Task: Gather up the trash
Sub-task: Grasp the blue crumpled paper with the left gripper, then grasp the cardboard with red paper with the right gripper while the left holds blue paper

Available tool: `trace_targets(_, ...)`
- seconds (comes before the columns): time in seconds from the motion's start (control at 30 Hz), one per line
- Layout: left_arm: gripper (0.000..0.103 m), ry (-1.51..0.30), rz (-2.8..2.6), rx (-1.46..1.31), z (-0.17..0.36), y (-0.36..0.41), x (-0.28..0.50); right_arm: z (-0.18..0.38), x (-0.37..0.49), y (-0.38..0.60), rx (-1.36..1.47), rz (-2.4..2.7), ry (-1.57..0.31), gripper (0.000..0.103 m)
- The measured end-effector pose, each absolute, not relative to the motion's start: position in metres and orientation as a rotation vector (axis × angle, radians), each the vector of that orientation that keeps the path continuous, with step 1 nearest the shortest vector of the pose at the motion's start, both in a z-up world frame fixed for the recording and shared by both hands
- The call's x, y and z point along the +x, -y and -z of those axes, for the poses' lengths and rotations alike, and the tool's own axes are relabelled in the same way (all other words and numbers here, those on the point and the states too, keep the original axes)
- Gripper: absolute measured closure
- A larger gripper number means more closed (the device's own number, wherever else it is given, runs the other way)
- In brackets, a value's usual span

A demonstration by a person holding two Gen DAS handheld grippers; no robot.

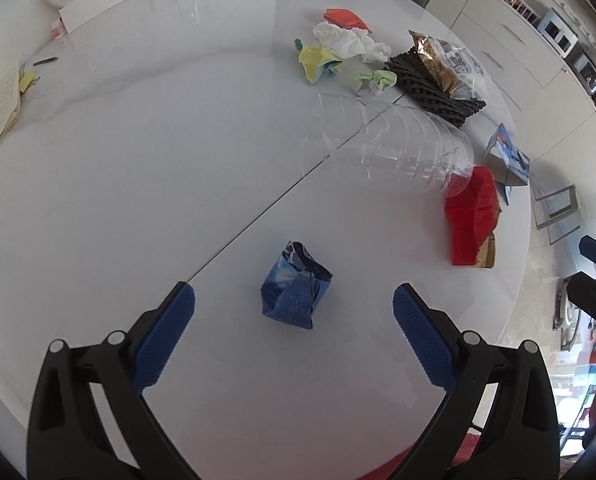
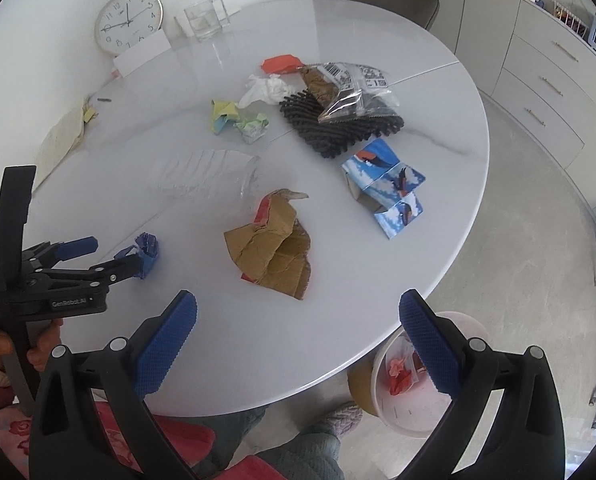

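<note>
Left tongs [image 1: 293, 306] spread around a crumpled blue wrapper [image 1: 295, 286], right tongs [image 2: 298, 314] spread empty; most litter remains on the bench [image 2: 438, 216], little in the bin [image 2: 414, 412].

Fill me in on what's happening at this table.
A person is clearing trash off a white table with two handheld grippers. The left gripper is open and lined up on a crumpled blue wrapper, not yet closed on it. The right gripper is open and empty near the table's edge, above a bin on the floor that already holds some red scraps. A clear bottle, torn cardboard and more wrappers remain.
</note>
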State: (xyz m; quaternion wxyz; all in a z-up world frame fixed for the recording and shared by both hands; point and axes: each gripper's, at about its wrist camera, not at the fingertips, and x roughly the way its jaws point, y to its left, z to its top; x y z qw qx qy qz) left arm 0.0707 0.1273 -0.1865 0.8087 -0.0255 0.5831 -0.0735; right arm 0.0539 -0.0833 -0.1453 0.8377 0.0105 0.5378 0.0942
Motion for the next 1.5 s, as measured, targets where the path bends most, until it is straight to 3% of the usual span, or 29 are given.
trace_targets(0.1, 0.012, -1.241, 0.178, -0.019, 0.194, -0.123, 0.074, 0.149, 0.054, 0.079, 0.029, -0.191, -1.150, 0.002)
trace_targets(0.2, 0.024, -1.242, 0.197, 0.022, 0.200, -0.117, 0.076, 0.151, 0.053, 0.077, 0.038, -0.179, -1.158, 0.002)
trace_targets(0.3, 0.039, -1.240, 0.209, 0.043, 0.204, -0.116, 0.075, 0.153, 0.052, 0.074, 0.044, -0.170, -1.163, 0.002)
trace_targets(0.37, 0.056, -1.256, 0.222, 0.043, 0.209, -0.117, 0.076, 0.154, 0.051, 0.073, 0.047, -0.165, -1.165, 0.002)
trace_targets(0.43, 0.063, -1.250, 0.219, 0.054, 0.211, -0.118, 0.077, 0.155, 0.051, 0.071, 0.049, -0.162, -1.169, 0.002)
trace_targets(0.97, 0.065, -1.188, 0.291, 0.067, 0.168, -0.127, 0.069, 0.207, 0.107, 0.059, 0.127, -0.134, -1.225, 0.003)
trace_targets(1.0, 0.065, -1.180, 0.290, 0.076, 0.164, -0.129, 0.066, 0.210, 0.110, 0.058, 0.125, -0.129, -1.227, 0.005)
trace_targets(1.07, 0.065, -1.164, 0.291, 0.097, 0.160, -0.128, 0.064, 0.217, 0.113, 0.058, 0.133, -0.127, -1.248, 0.021)
trace_targets(1.1, 0.065, -1.160, 0.291, 0.104, 0.158, -0.127, 0.064, 0.220, 0.114, 0.059, 0.148, -0.133, -1.260, 0.033)
trace_targets(1.17, 0.065, -1.156, 0.294, 0.109, 0.155, -0.126, 0.063, 0.219, 0.113, 0.061, 0.138, -0.131, -1.251, 0.046)
trace_targets(1.37, 0.065, -1.147, 0.300, 0.114, 0.149, -0.119, 0.064, 0.212, 0.102, 0.067, 0.135, -0.165, -1.235, 0.050)
trace_targets(1.4, 0.065, -1.144, 0.304, 0.118, 0.148, -0.116, 0.063, 0.210, 0.099, 0.069, 0.144, -0.175, -1.229, 0.056)
trace_targets(1.47, 0.065, -1.141, 0.320, 0.133, 0.144, -0.107, 0.062, 0.202, 0.090, 0.075, 0.159, -0.189, -1.217, 0.056)
trace_targets(1.5, 0.065, -1.137, 0.333, 0.140, 0.142, -0.102, 0.061, 0.198, 0.084, 0.080, 0.168, -0.197, -1.206, 0.063)
